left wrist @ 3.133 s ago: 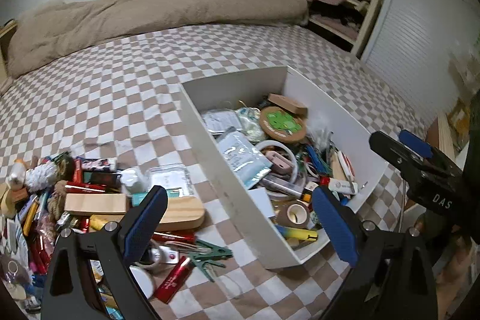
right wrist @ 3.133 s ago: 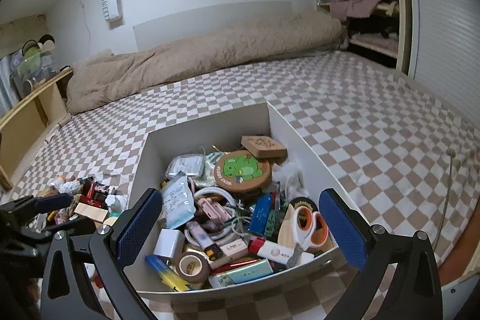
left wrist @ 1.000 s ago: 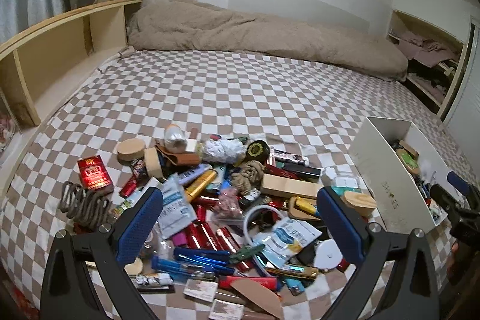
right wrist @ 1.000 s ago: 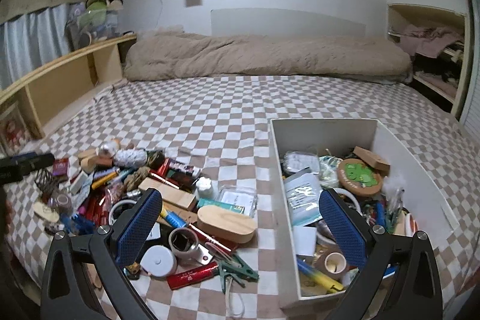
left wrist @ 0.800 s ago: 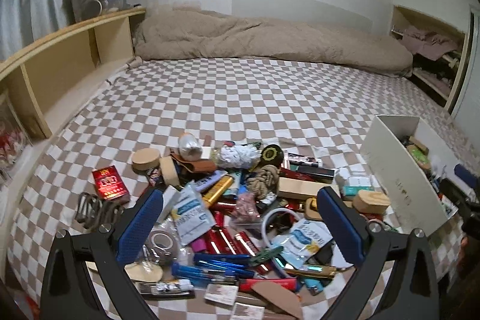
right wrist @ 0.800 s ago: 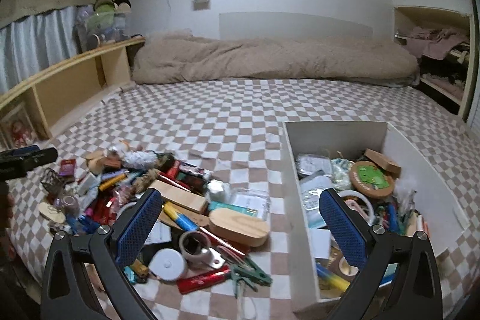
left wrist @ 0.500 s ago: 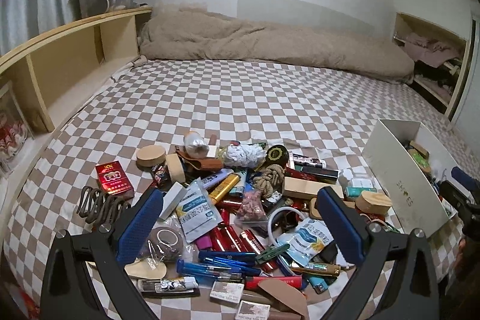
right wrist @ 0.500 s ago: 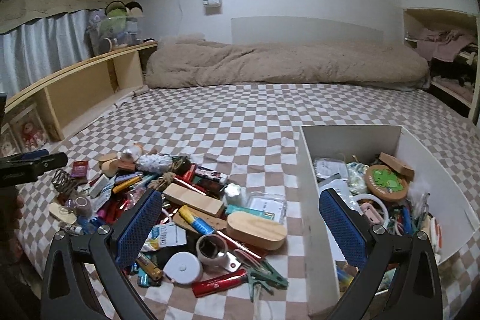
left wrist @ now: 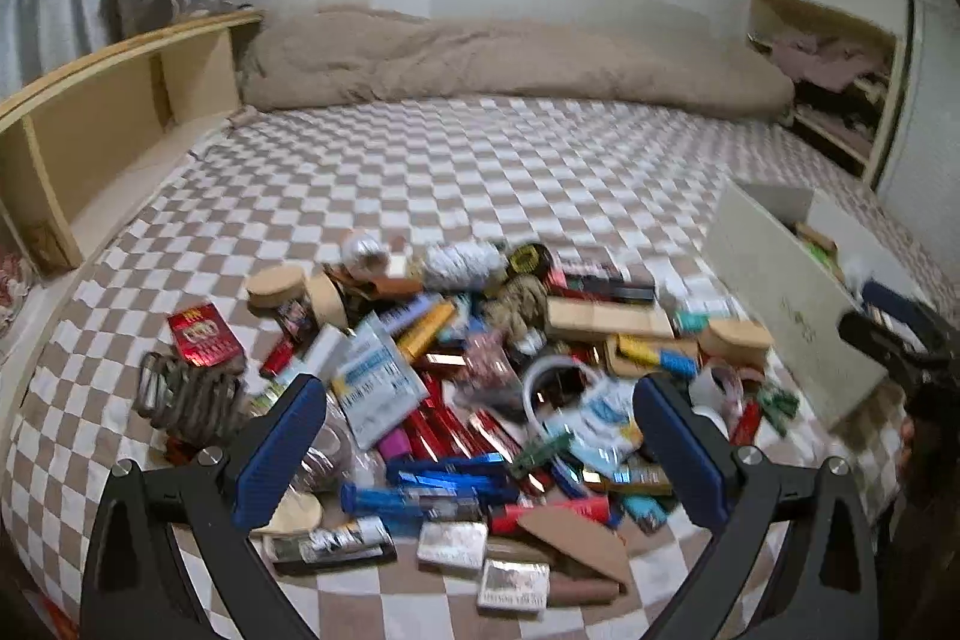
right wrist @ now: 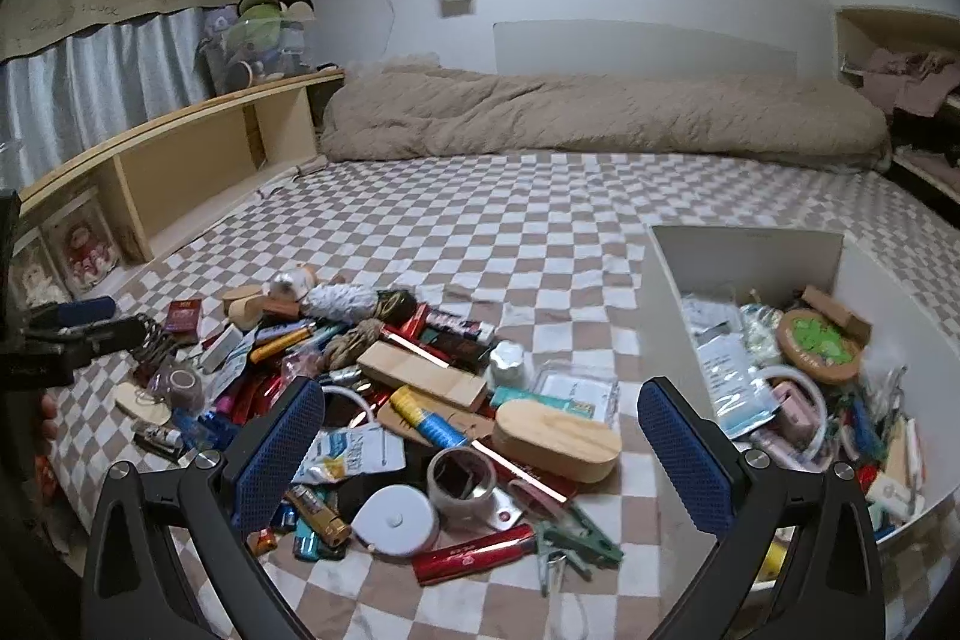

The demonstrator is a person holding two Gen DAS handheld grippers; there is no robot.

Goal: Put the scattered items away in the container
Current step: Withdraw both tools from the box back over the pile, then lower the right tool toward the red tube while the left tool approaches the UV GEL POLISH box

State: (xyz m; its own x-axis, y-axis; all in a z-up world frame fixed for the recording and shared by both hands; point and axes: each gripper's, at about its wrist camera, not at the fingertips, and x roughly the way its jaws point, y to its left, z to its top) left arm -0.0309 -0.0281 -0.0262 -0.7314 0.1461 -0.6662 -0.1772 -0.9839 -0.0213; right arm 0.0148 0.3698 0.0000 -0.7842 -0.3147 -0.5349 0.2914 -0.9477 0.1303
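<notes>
Both sets of fingers are spread wide on my feeds and neither has hold of anything. My left gripper [left wrist: 480,451] hangs over the near middle of the scattered pile of small household items [left wrist: 456,370]; its blue-padded fingers [left wrist: 279,451] frame a white and blue sachet [left wrist: 375,382], red foil sticks and a row of blue pens.

Going left to right on the left wrist feed: a wooden shelf unit [left wrist: 90,124] lines the bed's left edge, then bare brown and white checkered bedspread [left wrist: 450,172], then the pile, then the white rectangular box [left wrist: 786,304] at the far right. Wide open room lies behind the pile up to the rolled beige duvet [left wrist: 510,64]. This feed is motion-blurred and shows mostly the box's outer side wall.

My right gripper [right wrist: 480,451] hangs over the pile's right end. An oval wooden lidded case [right wrist: 555,439] lies between its fingers [right wrist: 684,451], long axis running left-right and tilted slightly down to the right, with a roll of clear tape [right wrist: 462,478] and a white round tape measure [right wrist: 393,520] just in front. Only this feed looks into the box, already crowded, its long axis running away from me. A strip of bare bedspread separates pile and box.
</notes>
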